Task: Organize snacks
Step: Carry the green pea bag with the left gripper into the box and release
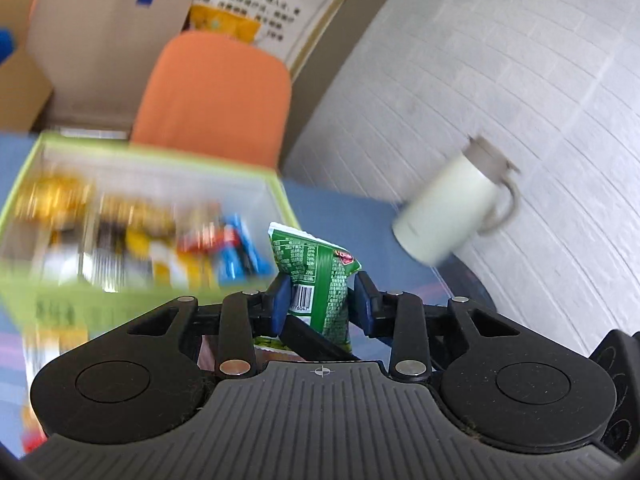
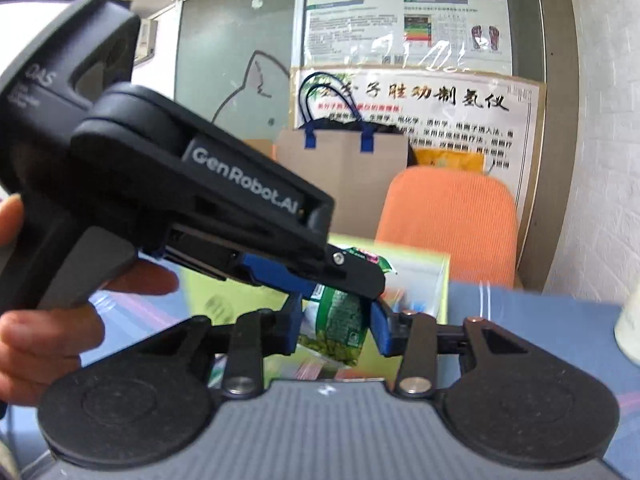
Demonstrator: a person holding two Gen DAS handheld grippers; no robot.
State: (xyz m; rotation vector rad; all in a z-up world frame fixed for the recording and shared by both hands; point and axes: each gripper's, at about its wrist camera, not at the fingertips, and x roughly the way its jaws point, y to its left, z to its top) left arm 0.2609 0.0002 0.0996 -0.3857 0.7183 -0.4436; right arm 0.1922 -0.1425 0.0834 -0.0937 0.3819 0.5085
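Note:
A green snack packet [image 1: 320,276] stands upright between the blue pads of my left gripper [image 1: 322,300], which is shut on it. The same packet [image 2: 338,320] shows in the right wrist view between the blue pads of my right gripper [image 2: 334,326], which also closes on it from below. The left gripper's black body [image 2: 192,188] crosses that view from the left, with a hand on its handle. A light green box [image 1: 280,200] full of several colourful snack packets sits just left of and behind the packet, on a blue table [image 1: 352,220].
A cream mug with a lid [image 1: 452,208] stands on the table at the right near the white wall. An orange chair [image 1: 216,92] is behind the box, with a brown paper bag [image 1: 104,44] and posters beyond it.

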